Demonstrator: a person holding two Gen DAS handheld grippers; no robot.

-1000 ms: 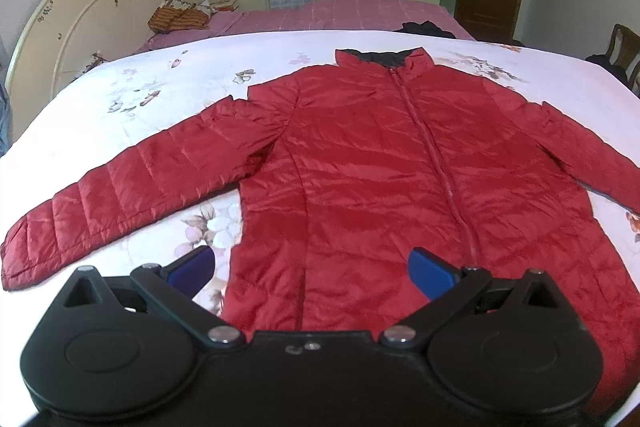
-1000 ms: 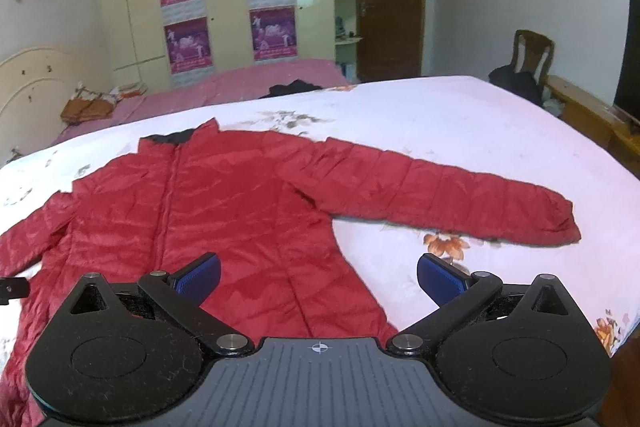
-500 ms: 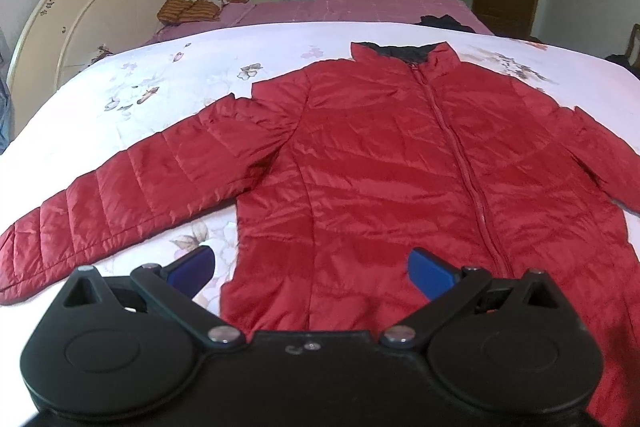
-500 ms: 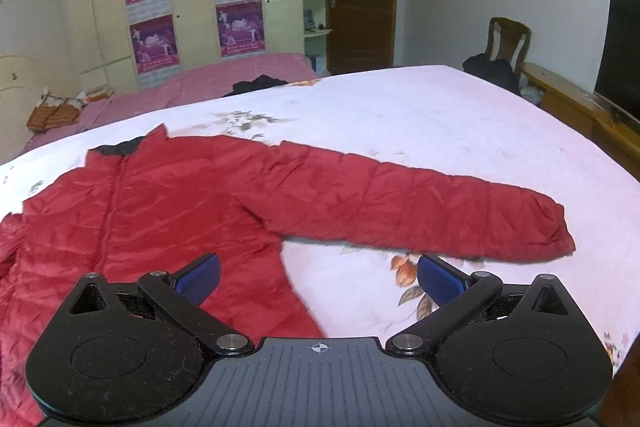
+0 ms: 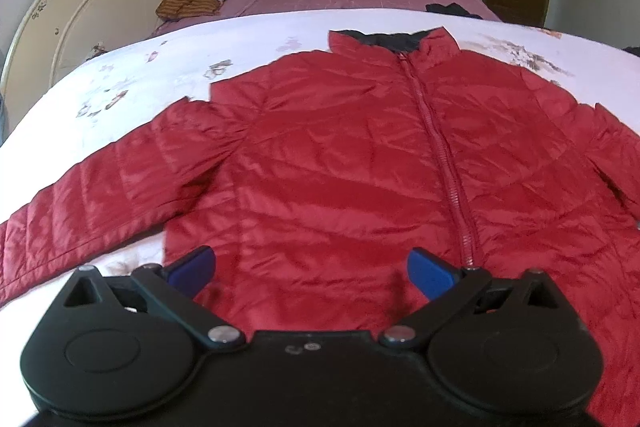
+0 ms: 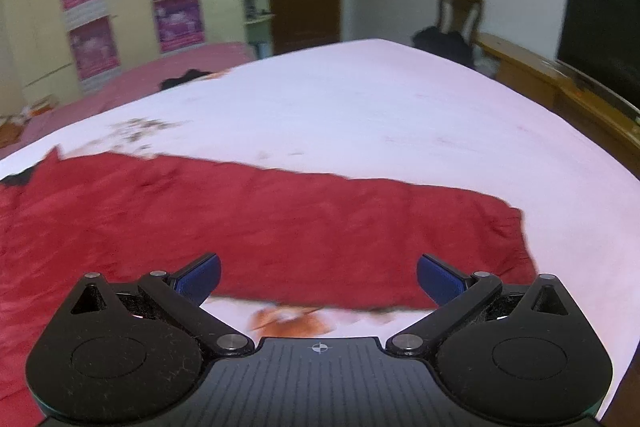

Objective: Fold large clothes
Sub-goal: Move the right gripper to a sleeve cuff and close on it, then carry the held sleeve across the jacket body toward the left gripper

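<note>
Spread across the white floral bed [image 5: 168, 67], the red jacket [image 5: 360, 155] is laid flat, zip up (collar toward the far edge). Its right sleeve [image 6: 380, 227] is stretched crosswise just ahead of the right gripper [image 6: 318, 277]; the left gripper [image 5: 310, 267] is held over the hem, both with jaws wide apart, nothing held.

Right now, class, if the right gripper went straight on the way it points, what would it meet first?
Most likely the jacket's outstretched sleeve. The right gripper is open and holds nothing, and the red sleeve lies across the bed sheet just beyond its fingertips. The picture is blurred, so the depth is uncertain.
</note>
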